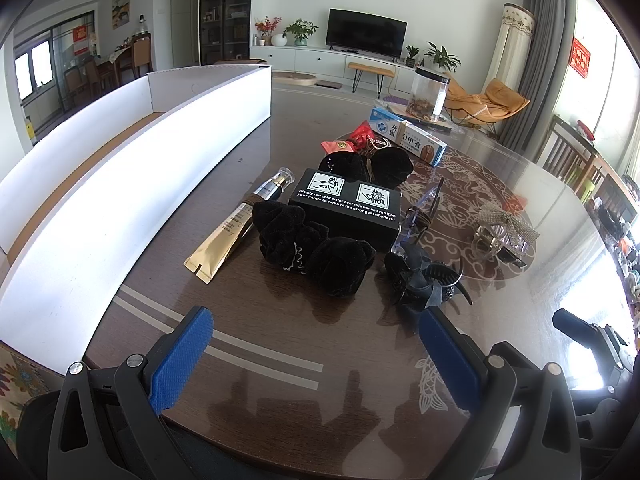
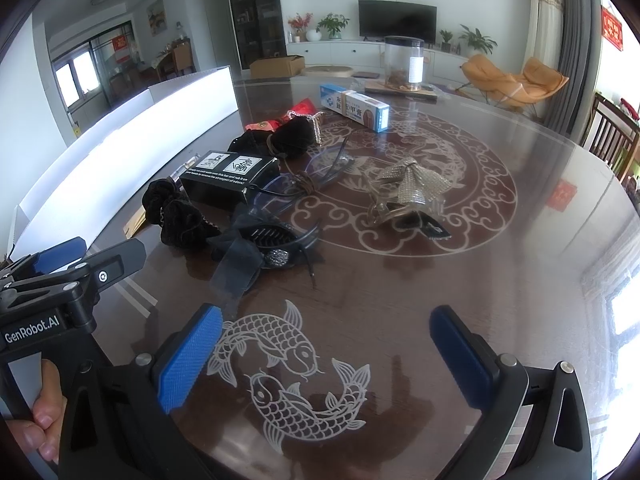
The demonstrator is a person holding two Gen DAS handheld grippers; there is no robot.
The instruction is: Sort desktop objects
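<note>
Both claws hung apart over the table [image 2: 520,240], gripping nothing: the left gripper [image 1: 316,356] faced a black scrunchie [image 1: 312,252] (beside a black box [image 1: 346,210]), the right gripper [image 2: 326,352] stood farther back.

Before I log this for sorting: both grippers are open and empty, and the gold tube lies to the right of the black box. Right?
Not quite. The gold tube lies to the left of the black box, toward the white tray, as the left wrist view shows. Both the left gripper and the right gripper are open and empty.
</note>
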